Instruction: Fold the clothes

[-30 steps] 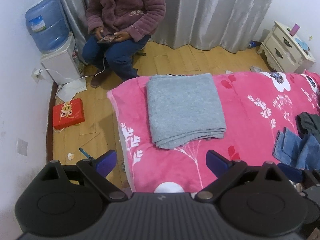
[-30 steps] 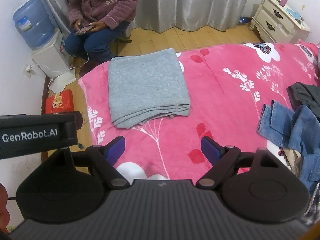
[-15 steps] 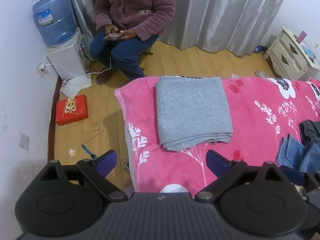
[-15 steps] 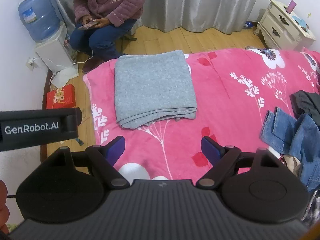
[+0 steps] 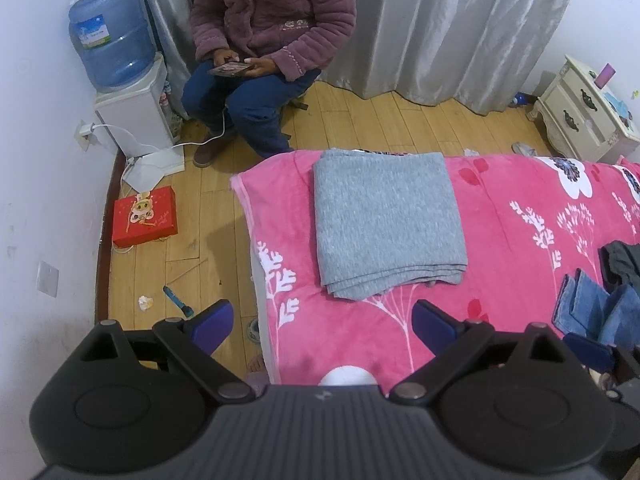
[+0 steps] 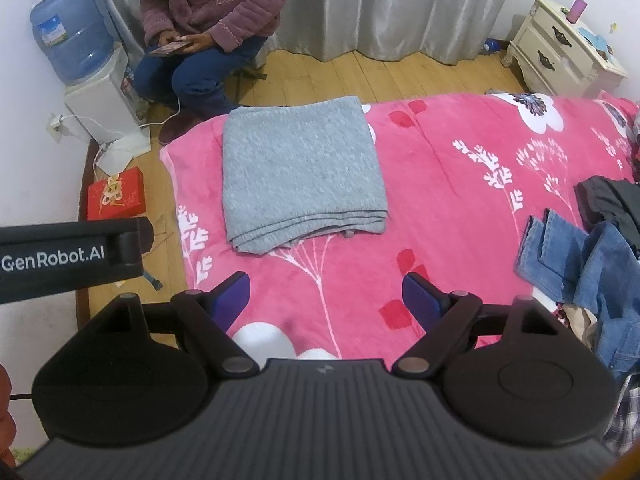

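A grey garment (image 5: 386, 224) (image 6: 302, 174) lies folded into a neat rectangle on the pink flowered blanket (image 5: 508, 248) (image 6: 448, 200), near the bed's far left corner. My left gripper (image 5: 322, 320) hovers open above the bed's near left edge, well short of the grey garment, with nothing between its fingers. My right gripper (image 6: 326, 296) is open too, held over the blanket in front of the garment. Blue jeans (image 6: 576, 256) (image 5: 592, 312) and a dark garment (image 6: 612, 200) lie crumpled at the right.
A person in a purple jacket (image 5: 272, 20) sits beyond the bed holding a phone. A water dispenser (image 5: 120, 92), a red box (image 5: 144, 216) and small litter are on the wooden floor at the left. A white nightstand (image 6: 560, 52) stands at the back right.
Both grippers have drawn back and upward from the bed, so the grey garment looks smaller and farther. Both stayed open. The garment has not moved.
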The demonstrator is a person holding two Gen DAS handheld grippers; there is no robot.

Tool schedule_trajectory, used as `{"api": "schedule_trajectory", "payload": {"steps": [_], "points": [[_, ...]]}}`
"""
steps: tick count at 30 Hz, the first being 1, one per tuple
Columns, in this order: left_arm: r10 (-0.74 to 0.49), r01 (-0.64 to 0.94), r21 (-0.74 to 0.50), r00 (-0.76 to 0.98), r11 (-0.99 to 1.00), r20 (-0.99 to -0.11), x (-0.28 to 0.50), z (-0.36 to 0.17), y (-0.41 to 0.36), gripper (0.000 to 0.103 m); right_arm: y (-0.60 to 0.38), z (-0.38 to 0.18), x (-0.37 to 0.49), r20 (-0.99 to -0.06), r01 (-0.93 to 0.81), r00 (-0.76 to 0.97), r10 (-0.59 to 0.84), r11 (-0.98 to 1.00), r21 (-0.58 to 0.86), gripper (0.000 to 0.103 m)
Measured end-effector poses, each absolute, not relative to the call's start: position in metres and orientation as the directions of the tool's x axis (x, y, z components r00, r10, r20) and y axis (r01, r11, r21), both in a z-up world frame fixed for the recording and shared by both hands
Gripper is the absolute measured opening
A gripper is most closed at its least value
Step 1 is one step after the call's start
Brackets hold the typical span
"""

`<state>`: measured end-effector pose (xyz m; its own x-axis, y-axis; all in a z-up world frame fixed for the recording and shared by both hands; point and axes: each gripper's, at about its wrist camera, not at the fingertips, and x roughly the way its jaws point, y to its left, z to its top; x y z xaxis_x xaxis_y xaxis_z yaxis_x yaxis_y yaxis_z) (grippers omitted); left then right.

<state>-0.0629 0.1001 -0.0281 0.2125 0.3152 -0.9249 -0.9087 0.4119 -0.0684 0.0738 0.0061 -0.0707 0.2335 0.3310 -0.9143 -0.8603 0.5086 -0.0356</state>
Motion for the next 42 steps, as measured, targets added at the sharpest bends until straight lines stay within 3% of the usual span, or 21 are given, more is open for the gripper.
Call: {"api": "schedule_trajectory", "payload": {"steps": [42], "points": [[0.285,-0.909,-0.074,0.205,0.41,-0.936,-0.042,-0.046,0.081,0.097,-0.005,-0.082,0.092,-0.927,-0.853,0.241,0.286,0.519,-0.061,0.085]]}}
